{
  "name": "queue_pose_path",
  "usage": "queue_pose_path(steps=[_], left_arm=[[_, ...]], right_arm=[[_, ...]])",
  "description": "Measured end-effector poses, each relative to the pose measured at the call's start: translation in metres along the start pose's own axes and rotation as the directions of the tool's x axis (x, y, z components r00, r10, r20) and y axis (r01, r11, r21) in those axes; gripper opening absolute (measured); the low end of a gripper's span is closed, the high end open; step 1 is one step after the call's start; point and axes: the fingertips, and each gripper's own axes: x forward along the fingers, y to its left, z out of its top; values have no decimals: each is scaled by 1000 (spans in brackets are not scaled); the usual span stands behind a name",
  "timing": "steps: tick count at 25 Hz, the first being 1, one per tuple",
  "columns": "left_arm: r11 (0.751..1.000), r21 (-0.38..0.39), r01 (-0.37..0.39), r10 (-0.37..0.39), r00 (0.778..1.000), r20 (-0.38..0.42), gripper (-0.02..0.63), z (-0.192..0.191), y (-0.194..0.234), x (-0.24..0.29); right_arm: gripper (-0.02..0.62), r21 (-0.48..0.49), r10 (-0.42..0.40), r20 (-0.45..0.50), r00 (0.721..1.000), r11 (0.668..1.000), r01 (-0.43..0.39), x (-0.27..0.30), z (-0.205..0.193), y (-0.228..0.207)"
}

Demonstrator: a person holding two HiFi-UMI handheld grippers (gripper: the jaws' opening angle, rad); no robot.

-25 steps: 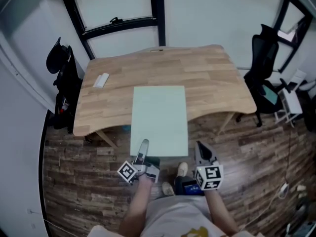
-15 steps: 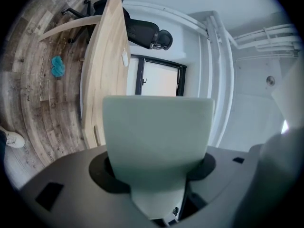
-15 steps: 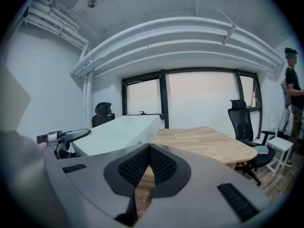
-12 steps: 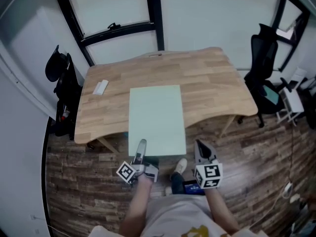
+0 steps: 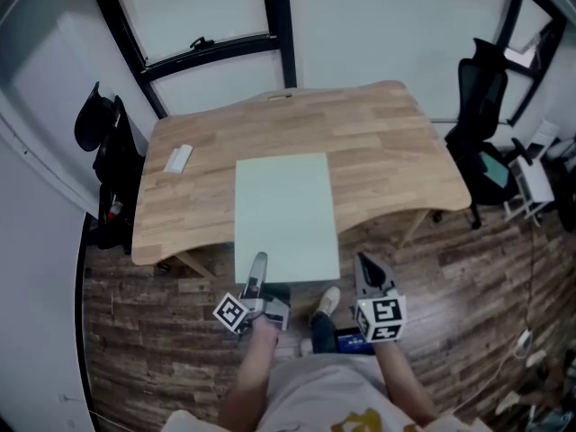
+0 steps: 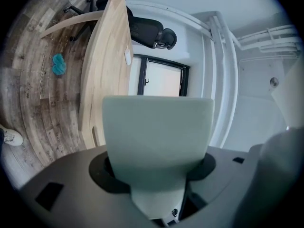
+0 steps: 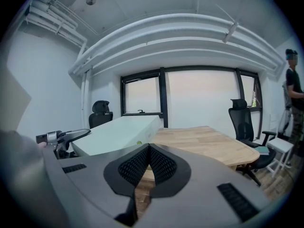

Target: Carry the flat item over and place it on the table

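Observation:
A pale green flat board [image 5: 286, 214] hangs level over the near half of the wooden table [image 5: 387, 142], with its near end sticking out past the table's front edge. My left gripper [image 5: 259, 266] is shut on the middle of that near edge. In the left gripper view the board [image 6: 156, 137] fills the space between the jaws. My right gripper [image 5: 364, 266] hovers beside the board's near right corner, shut and empty, with its ribbed pads [image 7: 159, 163] meeting. From the right gripper view the board [image 7: 118, 133] lies to the left, above the table [image 7: 209, 144].
A small white object [image 5: 180, 158] lies on the table's left part. Black office chairs stand at the right [image 5: 481, 124] and the left [image 5: 106, 147] of the table. A blue thing [image 5: 346, 340] lies on the wood floor by the person's shoes. A person [image 7: 293, 94] stands at far right.
The board has edged slightly left and a little further over the table as the person closed in. Both grippers keep the same state.

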Motion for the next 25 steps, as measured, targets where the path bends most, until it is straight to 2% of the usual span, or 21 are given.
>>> queue_pose_path(steps=[25], left_arm=[[994, -26, -102, 102, 995, 1, 288, 10, 60, 8]], right_arm=[[-2, 30, -9, -113, 994, 999, 12, 33, -37, -17]])
